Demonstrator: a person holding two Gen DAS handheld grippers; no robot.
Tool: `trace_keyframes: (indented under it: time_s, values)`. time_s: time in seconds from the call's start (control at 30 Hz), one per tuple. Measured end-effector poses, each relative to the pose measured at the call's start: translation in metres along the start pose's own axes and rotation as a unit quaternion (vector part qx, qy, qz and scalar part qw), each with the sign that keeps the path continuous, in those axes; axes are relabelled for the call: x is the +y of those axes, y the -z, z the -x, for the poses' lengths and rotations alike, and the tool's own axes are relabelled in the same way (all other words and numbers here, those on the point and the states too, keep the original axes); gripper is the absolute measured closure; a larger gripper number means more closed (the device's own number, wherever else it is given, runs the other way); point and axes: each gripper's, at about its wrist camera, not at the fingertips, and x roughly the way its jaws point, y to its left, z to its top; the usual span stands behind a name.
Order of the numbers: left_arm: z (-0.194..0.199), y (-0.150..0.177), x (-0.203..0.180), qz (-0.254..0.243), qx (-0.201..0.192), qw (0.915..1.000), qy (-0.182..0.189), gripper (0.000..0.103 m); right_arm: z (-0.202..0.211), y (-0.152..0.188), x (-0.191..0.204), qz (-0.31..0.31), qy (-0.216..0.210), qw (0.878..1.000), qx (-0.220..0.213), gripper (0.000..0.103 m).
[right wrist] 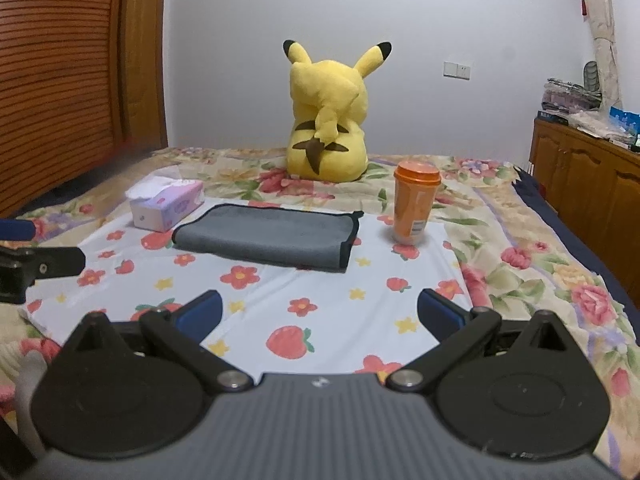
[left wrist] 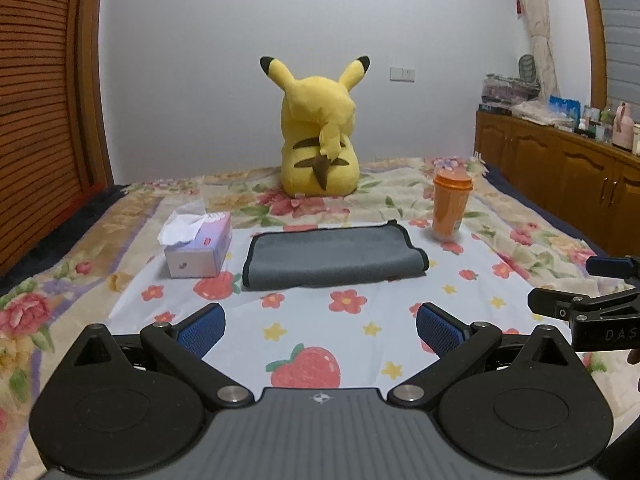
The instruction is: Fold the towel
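Note:
A grey towel (left wrist: 334, 256) with a dark hem lies folded in a flat rectangle on the white strawberry-print cloth (left wrist: 320, 320). It also shows in the right wrist view (right wrist: 268, 236). My left gripper (left wrist: 320, 328) is open and empty, held above the cloth, short of the towel's near edge. My right gripper (right wrist: 320, 312) is open and empty too, at a similar distance from the towel. The right gripper's fingers (left wrist: 560, 308) show at the right edge of the left wrist view. The left gripper's fingers (right wrist: 44, 264) show at the left edge of the right wrist view.
A tissue box (left wrist: 200, 248) stands left of the towel, an orange lidded cup (left wrist: 450, 208) to its right. A yellow Pikachu plush (left wrist: 318, 132) sits behind on the floral bedspread (left wrist: 60, 312). Wooden cabinets (left wrist: 560, 176) line the right wall, a slatted wardrobe (left wrist: 36, 120) the left.

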Motion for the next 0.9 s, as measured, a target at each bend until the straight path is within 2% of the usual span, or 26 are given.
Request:
trace_keyframes:
  time_s: [0.37, 0.9]
  values:
    - [0.01, -0.001, -0.002, -0.002, -0.037, 0.9993, -0.008, 0.0, 0.011, -0.001, -0.005, -0.016, 0.007, 1.0, -0.023, 0.0]
    - [0.014, -0.002, -0.003, -0.001, -0.06, 0.998, -0.016, 0.0, 0.019, -0.002, -0.01, -0.025, 0.018, 0.998, -0.06, 0.0]
